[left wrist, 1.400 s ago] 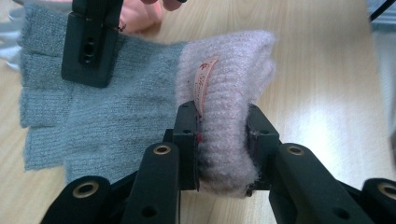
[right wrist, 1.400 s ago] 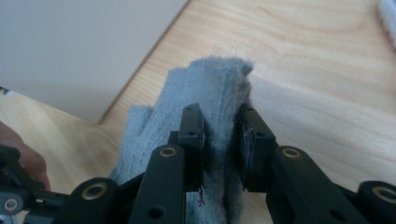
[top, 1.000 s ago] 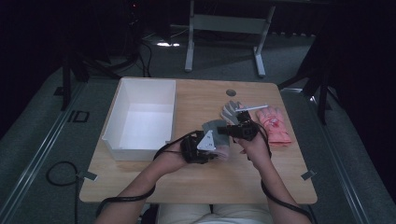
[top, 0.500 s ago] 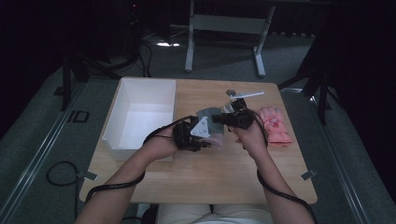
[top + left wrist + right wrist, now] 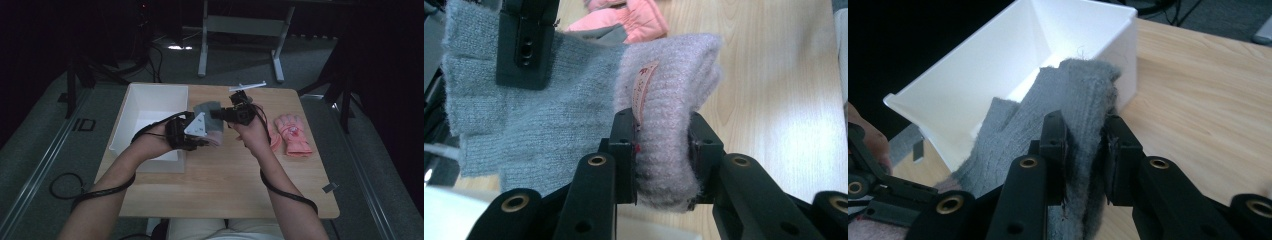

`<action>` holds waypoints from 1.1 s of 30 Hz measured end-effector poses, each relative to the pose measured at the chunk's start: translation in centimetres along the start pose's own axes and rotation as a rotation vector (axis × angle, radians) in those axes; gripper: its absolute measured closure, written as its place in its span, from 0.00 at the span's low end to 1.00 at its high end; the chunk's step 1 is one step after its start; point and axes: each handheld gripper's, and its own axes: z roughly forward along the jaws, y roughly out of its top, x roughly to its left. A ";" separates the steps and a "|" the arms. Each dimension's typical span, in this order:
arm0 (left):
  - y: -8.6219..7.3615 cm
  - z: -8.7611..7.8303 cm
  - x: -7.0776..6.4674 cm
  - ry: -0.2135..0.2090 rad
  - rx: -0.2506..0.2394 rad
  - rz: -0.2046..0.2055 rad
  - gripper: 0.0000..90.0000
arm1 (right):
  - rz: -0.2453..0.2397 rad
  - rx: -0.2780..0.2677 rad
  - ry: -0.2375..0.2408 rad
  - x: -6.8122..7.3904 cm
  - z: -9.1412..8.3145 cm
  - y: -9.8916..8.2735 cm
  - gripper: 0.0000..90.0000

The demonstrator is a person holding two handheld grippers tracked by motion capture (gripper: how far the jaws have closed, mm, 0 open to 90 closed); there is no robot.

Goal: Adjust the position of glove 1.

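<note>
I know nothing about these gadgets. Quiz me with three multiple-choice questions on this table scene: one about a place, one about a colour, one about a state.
1. Where does the white bin stand on the table in the high view?
A. left side
B. right side
C. near edge

2. What colour is the glove cuff in the left gripper?
A. green
B. pale pink
C. black

3. What is the state of the right gripper?
A. open and empty
B. lying on the table
C. shut on the grey glove fingers

Answers:
1 A: the bin sits at the table's left side.
2 B: the left gripper view shows pale pink ribbed knit.
3 C: grey knit is pinched between its fingers.
</note>
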 end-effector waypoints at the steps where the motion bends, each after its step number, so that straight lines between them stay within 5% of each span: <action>1: 0.0 0.0 0.0 0.000 0.000 0.000 0.78 | -0.002 0.001 0.006 0.2 0.2 0.3 0.83; 12: -3.6 -3.8 1.1 0.061 0.069 0.010 0.78 | -0.028 0.004 0.057 3.1 3.2 3.0 0.83; 22: -8.2 -6.2 2.0 0.086 0.138 0.011 0.78 | -0.042 0.036 0.116 6.6 8.8 5.2 0.83; 28: -11.0 -5.8 2.8 0.075 0.138 -0.006 0.78 | -0.053 0.066 0.103 7.5 11.9 5.4 0.83; 33: -12.8 -3.4 3.1 0.043 0.114 -0.024 0.78 | -0.032 0.109 0.076 6.7 13.7 4.9 0.83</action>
